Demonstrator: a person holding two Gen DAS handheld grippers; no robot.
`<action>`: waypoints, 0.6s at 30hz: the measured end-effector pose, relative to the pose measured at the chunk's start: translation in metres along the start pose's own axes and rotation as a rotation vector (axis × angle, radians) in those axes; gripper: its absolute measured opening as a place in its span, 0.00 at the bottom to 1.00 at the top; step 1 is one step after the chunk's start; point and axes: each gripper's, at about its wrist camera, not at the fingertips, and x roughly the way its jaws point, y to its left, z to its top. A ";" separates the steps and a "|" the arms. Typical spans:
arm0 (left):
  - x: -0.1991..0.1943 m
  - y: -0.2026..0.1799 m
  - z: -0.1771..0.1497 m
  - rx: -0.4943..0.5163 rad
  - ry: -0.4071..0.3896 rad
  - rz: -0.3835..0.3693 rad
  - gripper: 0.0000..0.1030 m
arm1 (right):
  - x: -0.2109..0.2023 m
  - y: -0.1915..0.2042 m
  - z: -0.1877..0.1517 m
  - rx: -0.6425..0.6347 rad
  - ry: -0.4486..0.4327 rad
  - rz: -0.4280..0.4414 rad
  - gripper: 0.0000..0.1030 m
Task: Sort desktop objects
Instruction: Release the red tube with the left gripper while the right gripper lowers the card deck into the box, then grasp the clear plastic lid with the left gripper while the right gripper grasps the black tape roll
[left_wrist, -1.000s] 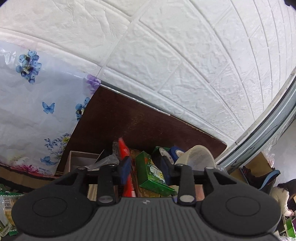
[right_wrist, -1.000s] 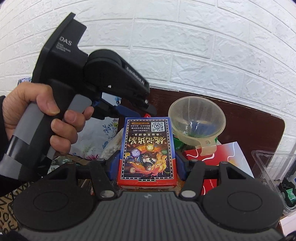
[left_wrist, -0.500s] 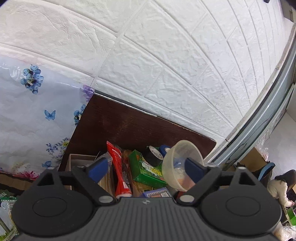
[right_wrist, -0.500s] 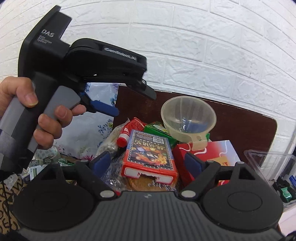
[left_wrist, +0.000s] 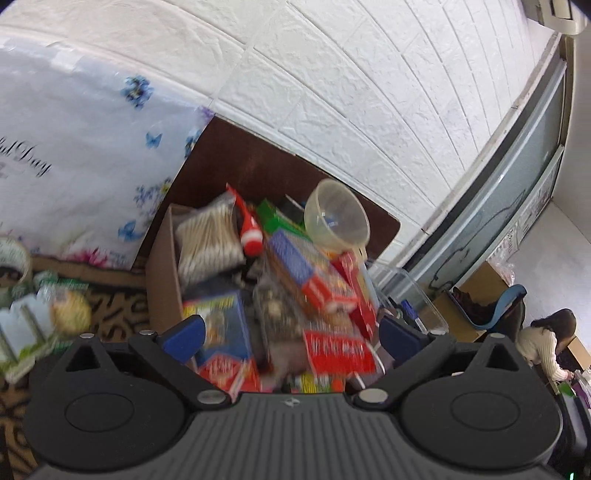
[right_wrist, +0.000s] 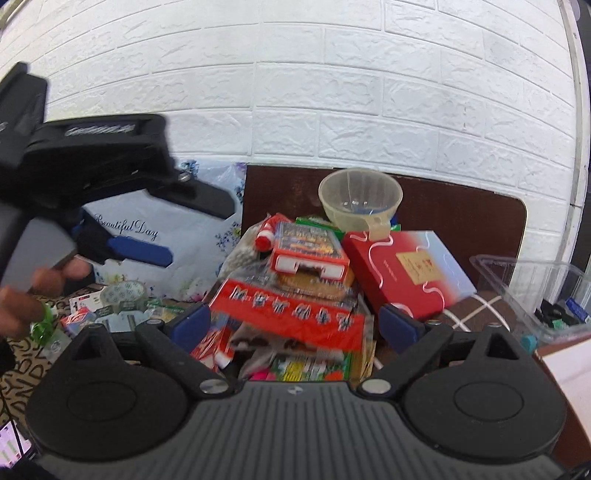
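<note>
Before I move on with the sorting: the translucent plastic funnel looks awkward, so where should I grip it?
Pinch the translucent plastic funnel across its thin upper rim, one finger inside the bowl, coming down from above with the open right gripper. It sits mouth-up atop the pile, and the wide cone would probably slip from a side squeeze.

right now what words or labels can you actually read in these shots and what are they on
"Beautiful Day" – white floral bag, right wrist view
"Day" – same bag, left wrist view, rest cut off
Left gripper body lettering – blurred
Red packet characters – blurred
Card box print – too small
</note>
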 end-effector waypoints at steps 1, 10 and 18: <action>-0.008 0.001 -0.009 -0.005 -0.014 -0.010 1.00 | -0.003 0.001 -0.003 0.005 0.007 0.006 0.92; -0.059 0.013 -0.071 -0.106 -0.049 0.028 1.00 | -0.030 0.025 -0.032 0.026 0.064 0.077 0.93; -0.100 0.032 -0.111 -0.085 -0.094 0.195 1.00 | -0.044 0.059 -0.051 0.011 0.108 0.170 0.93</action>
